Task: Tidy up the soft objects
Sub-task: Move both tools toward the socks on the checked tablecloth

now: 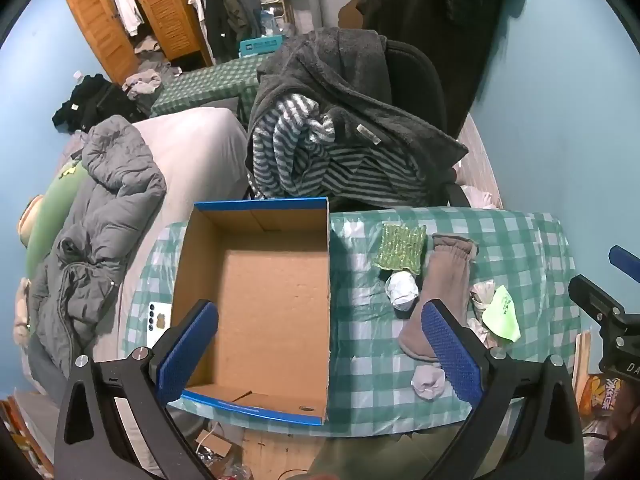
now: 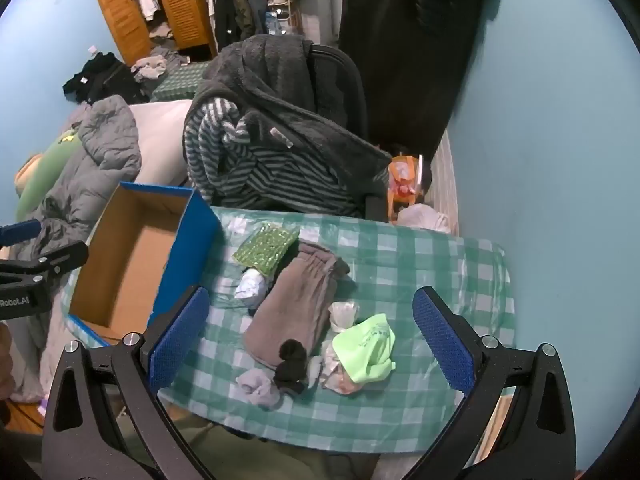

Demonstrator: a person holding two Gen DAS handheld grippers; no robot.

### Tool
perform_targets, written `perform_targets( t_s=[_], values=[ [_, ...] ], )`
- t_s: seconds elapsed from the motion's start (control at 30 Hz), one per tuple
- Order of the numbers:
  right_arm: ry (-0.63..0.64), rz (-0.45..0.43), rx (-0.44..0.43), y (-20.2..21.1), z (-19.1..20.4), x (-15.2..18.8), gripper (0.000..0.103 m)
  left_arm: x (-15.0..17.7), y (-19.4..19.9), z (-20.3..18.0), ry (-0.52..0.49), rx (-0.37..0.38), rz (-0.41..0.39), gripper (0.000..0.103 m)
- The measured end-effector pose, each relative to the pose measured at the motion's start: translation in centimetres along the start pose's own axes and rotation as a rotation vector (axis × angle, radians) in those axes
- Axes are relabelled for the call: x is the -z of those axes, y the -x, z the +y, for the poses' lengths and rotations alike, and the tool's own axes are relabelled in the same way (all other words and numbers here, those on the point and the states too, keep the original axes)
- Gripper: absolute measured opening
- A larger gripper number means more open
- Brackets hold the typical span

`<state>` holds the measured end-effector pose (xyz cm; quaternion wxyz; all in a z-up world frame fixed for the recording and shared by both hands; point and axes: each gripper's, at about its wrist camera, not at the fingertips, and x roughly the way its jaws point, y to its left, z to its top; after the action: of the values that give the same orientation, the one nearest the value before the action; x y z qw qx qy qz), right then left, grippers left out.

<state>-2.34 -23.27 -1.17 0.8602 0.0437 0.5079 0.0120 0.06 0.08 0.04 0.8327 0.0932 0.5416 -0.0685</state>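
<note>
An empty blue cardboard box stands on the left of a green checked table. To its right lie soft things: a green sparkly pouch, a brown fleece piece, a white ball, a neon green cloth, a black pompom and a pale grey sock. My left gripper is open above the box's near right side. My right gripper is open above the pile.
A chair draped with a dark fleece robe and striped clothes stands behind the table. A bed with a grey puffer jacket lies left. A phone lies left of the box. A blue wall is right.
</note>
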Motion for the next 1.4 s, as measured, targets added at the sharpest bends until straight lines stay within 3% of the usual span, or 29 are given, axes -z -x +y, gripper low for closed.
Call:
perform_targets(
  t_s=[1.4],
  values=[
    [-0.004, 0.014, 0.000, -0.5, -0.6, -0.2, 0.102, 0.1, -0.9, -0.6, -0.023, 0.005, -0.002, 0.102]
  ],
)
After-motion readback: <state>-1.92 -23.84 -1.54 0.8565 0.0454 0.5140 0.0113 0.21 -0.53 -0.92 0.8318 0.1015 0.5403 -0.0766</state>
